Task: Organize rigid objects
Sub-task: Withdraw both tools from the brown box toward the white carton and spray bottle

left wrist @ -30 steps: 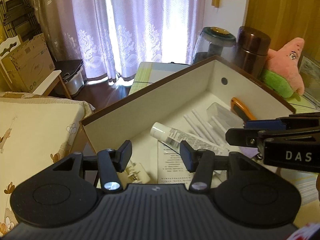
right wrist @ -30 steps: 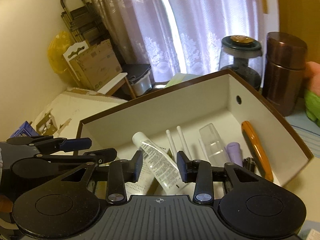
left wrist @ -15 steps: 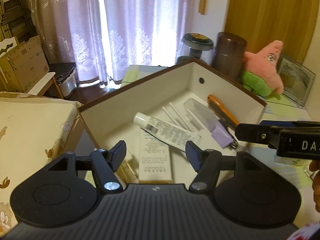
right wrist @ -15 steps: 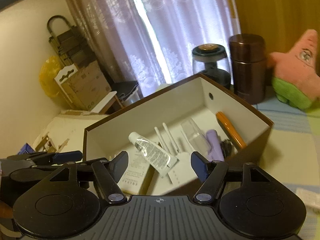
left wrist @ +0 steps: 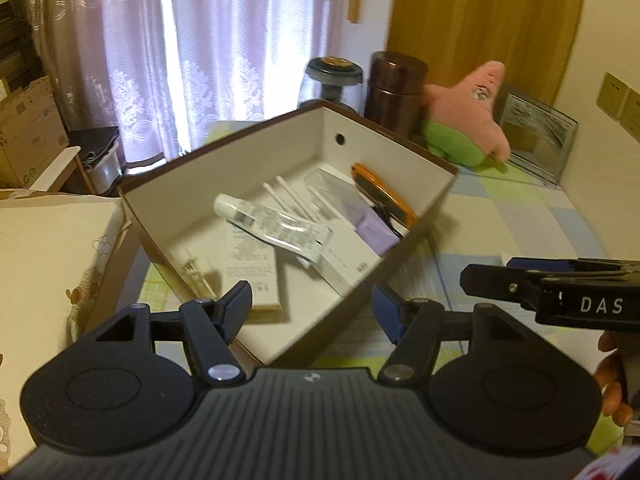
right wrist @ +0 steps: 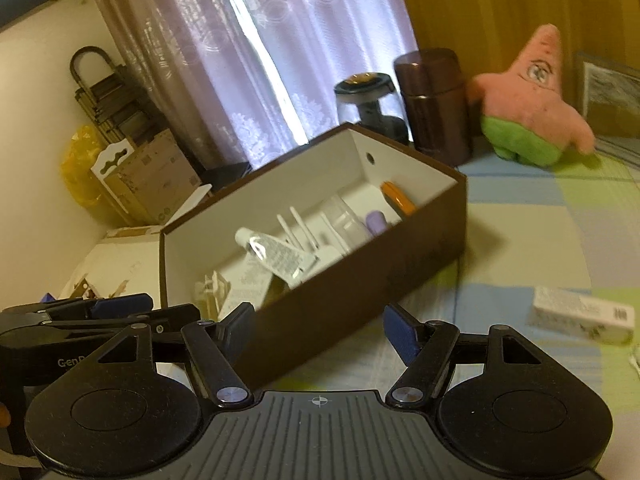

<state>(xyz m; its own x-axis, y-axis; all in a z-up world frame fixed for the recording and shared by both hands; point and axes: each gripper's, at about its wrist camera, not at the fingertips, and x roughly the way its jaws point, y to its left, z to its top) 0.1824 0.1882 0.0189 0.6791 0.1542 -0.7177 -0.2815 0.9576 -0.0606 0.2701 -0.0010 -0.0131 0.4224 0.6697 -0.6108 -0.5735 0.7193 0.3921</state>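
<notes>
A brown box [left wrist: 404,148] with a white inside stands on the checked tablecloth. In it lie a clear tube [left wrist: 272,228], white sticks [left wrist: 288,196], an orange-handled tool [left wrist: 384,196], a purple item [left wrist: 372,228] and a flat white carton [left wrist: 250,268]. My left gripper [left wrist: 312,308] hovers open just short of the box's near corner, holding nothing. Beside it on the right, my right gripper [right wrist: 320,326] is open and empty in front of the box's brown side wall [right wrist: 360,280]. A small white carton [right wrist: 580,314] lies loose on the cloth to the right.
Behind the box stand a glass jar [left wrist: 332,80] and a brown canister [left wrist: 394,92]. A pink and green plush star [left wrist: 468,120] and a picture frame [left wrist: 536,144] sit at the back right. Cardboard boxes [left wrist: 28,136] are on the floor at left.
Both grippers have drawn back from over the box, which now sits farther off. Their jaws stand wider than a second ago. The small white carton has come into the right wrist view.
</notes>
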